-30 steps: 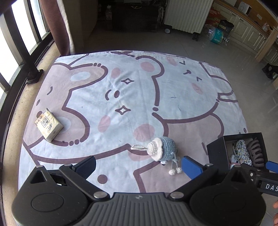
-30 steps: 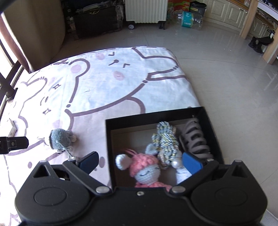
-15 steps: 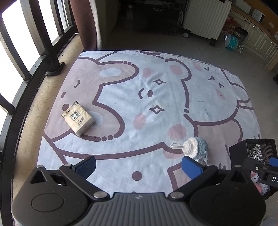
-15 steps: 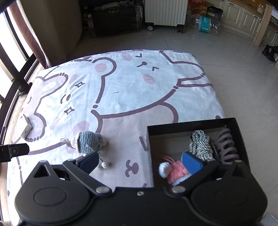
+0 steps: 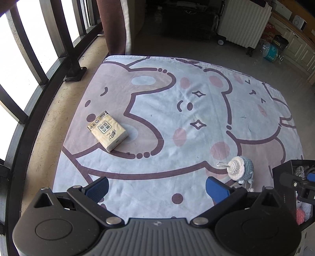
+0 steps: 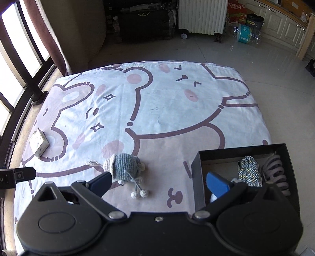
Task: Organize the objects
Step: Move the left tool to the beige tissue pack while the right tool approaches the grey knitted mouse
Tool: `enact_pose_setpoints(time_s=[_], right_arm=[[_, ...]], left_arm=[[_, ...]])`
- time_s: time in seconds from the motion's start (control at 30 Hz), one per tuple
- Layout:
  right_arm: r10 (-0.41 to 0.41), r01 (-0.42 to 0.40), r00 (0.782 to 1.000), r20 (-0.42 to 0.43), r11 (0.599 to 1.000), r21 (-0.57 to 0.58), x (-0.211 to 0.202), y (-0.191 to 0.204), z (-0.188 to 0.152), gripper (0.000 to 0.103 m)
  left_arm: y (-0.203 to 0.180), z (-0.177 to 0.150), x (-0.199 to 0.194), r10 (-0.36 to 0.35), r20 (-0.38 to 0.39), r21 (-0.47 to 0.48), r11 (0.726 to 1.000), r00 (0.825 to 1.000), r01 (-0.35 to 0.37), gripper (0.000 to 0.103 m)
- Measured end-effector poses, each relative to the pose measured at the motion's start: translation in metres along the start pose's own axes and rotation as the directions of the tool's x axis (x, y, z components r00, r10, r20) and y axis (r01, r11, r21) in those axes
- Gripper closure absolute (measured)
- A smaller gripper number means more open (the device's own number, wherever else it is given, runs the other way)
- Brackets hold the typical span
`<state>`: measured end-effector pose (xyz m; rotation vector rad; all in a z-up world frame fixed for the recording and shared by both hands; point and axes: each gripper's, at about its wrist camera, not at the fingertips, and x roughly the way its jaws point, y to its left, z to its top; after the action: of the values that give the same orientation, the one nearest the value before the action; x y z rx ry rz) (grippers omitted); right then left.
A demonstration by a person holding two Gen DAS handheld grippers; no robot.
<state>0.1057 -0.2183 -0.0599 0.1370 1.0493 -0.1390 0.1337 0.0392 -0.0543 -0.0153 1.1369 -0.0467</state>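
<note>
A blue-and-white crocheted doll (image 6: 124,167) (image 5: 241,167) lies on the cartoon-print mat (image 6: 157,110), just ahead of my right gripper's left finger. My right gripper (image 6: 159,182) is open and holds nothing. To its right stands a black box (image 6: 244,151) (image 5: 283,169) with a striped rope knot (image 6: 250,173) and a grey hair claw (image 6: 275,173) inside. A tan tissue pack (image 5: 107,131) (image 6: 38,142) lies at the mat's left side. My left gripper (image 5: 157,188) hangs open above the mat's near part, the pack ahead and to its left.
A railing and window (image 5: 29,59) run along the left, with a curtain (image 5: 114,25) at the far corner. A white radiator (image 6: 202,16) and dark furniture stand beyond the mat. Bare tiled floor (image 6: 275,78) lies to the right, with cabinets at the far right.
Both grippers have swung to the left. The doll and the box have slid rightward in both views. The tissue pack now sits nearer the middle of the left wrist view.
</note>
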Motion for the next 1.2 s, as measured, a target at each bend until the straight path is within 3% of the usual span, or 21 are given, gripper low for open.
enact_pose_setpoints(time_s=[0.47,0.7,0.87,1.03,1.2], right_arm=[[0.017,-0.017,1.0,0.01,1.0,-0.001,0.011,0.012,0.003,0.0],[0.079,-0.078,0.997,0.003,0.994,0.081,0.022,0.009,0.006,0.0],[0.117,-0.119,0.993,0.019,0.984,0.135,0.027,0.009,0.008,0.0],[0.138,-0.138,0.99,0.005,0.988,0.069,0.034,0.019,0.008,0.0],[0.135,-0.135,0.991,0.012,0.991,0.025,0.038,0.025,0.007,0.0]], left_arm=[[0.012,0.001,0.013,0.011,0.015,-0.025,1.0,1.0,-0.011,0.0],[0.022,0.005,0.023,0.046,0.04,-0.056,0.997,0.998,-0.043,0.0],[0.037,0.011,0.036,0.058,0.038,-0.115,0.992,0.998,-0.054,0.0],[0.052,0.021,0.053,0.074,0.053,-0.171,0.983,0.996,-0.064,0.0],[0.071,0.027,0.069,0.09,0.108,-0.285,0.957,0.99,-0.056,0.0]])
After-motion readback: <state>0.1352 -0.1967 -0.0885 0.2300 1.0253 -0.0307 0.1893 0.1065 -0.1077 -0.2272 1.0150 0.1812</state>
